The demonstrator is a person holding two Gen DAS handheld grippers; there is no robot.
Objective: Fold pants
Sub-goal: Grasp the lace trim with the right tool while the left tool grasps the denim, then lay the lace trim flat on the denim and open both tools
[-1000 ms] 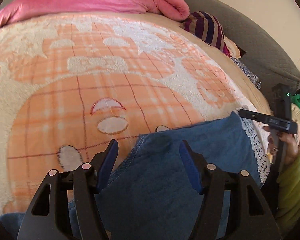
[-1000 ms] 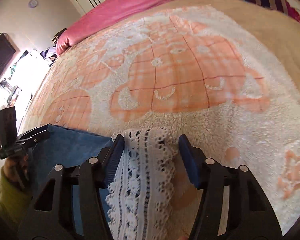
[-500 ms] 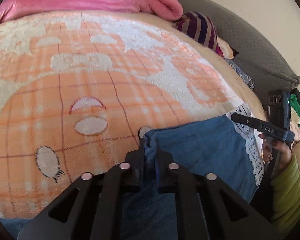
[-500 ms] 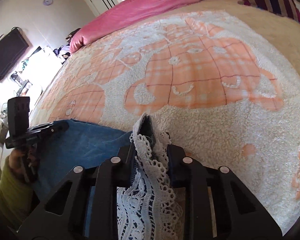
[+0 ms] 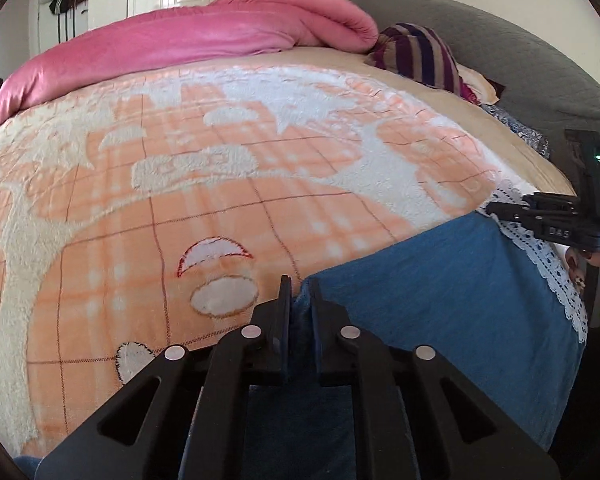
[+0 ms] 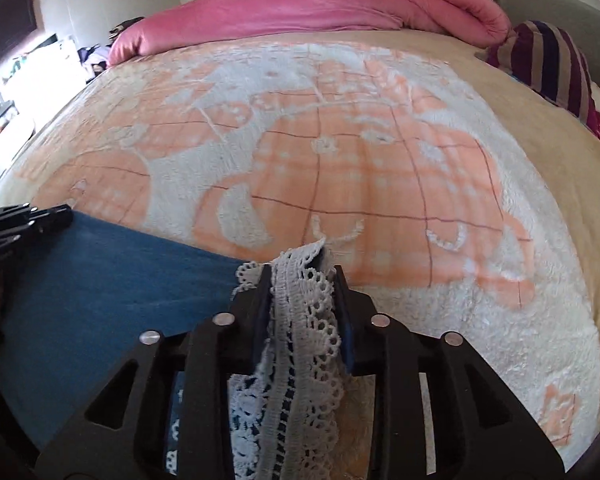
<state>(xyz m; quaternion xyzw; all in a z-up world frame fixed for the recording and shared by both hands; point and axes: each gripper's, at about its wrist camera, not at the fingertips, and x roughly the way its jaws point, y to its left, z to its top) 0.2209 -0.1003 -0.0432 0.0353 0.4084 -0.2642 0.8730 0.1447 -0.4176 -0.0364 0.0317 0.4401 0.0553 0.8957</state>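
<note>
Both grippers w/ jaws apart a sec ago, astride the cloth; now both pinched together on it. Left gripper [image 5: 299, 298] clamps a plain edge of the blue pants [image 5: 440, 300], fabric bunched up between the jaws. Right gripper [image 6: 302, 292] clamps the white lace hem [image 6: 300, 340], lace ruffled and poking up past the fingertips.

Pants lie flat on the near edge of the orange & white blanket [image 5: 180, 208], the held edge stretched between the 2 grippers; right gripper shows at far right in left wrist view, left gripper at far left in right wrist view. Both views also sit higher vs half a sec ago, more of the pink duvet [image 5: 188, 40] & far wall visible, so prob. the held edge is starting to lift.

Meaning: grasp step done, both ends secured; next is likely carrying that edge over to make the fold. Risk: lace is thin, could slip if pulled unevenly
</note>
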